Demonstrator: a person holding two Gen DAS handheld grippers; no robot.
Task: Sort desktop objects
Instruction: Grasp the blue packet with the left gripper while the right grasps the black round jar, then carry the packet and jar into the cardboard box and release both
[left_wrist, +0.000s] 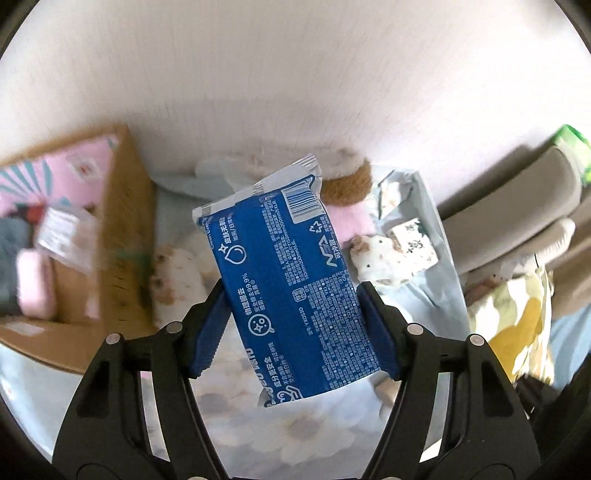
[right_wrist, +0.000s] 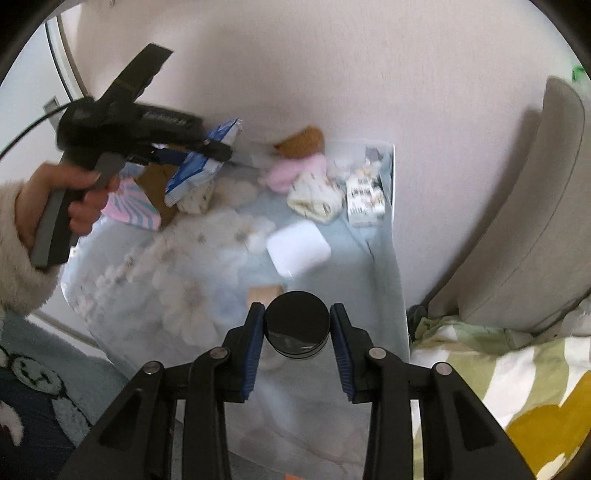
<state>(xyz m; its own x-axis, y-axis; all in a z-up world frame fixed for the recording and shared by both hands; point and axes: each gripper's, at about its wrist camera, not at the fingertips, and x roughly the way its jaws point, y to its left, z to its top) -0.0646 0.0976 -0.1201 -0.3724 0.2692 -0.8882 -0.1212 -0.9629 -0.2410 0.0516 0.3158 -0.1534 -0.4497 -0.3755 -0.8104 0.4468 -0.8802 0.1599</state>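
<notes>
Fingers (left_wrist: 210, 328) of the left gripper (left_wrist: 293, 314) are clamped on a blue wipes pack (left_wrist: 291, 273), one pad on each long side. The pack is lifted clear of the table (right_wrist: 207, 288), tilted, barcode end away from the camera. In the right wrist view, the same gripper (right_wrist: 199, 151) is held by the left hand (right_wrist: 70, 199) above the far left of the table, the pack (right_wrist: 199, 162) hanging between its jaws.

Fingers (right_wrist: 255, 347) of the right gripper (right_wrist: 297, 332) sit on either side of a black round jar (right_wrist: 297, 325). The pads are touching or almost touching its sides; whether they grip it cannot be told. The jar stands upright near the table's front edge, over the flowered blue cloth.

Beyond the jar lies a small tan card (right_wrist: 264, 293), then a white rounded case (right_wrist: 297, 249).

Container: a cardboard box (left_wrist: 122, 229) stands at the far left of the table, open. Contents visible: a pink patterned item (left_wrist: 70, 173), a pink bar (left_wrist: 35, 282) and a clear-wrapped packet (left_wrist: 61, 232); detail is blurred.

At the far edge lie a brown-and-white plush (left_wrist: 347, 181), a pink cloth (right_wrist: 295, 171), spotted cream socks (right_wrist: 314, 195) and a printed packet (right_wrist: 364, 201).
</notes>
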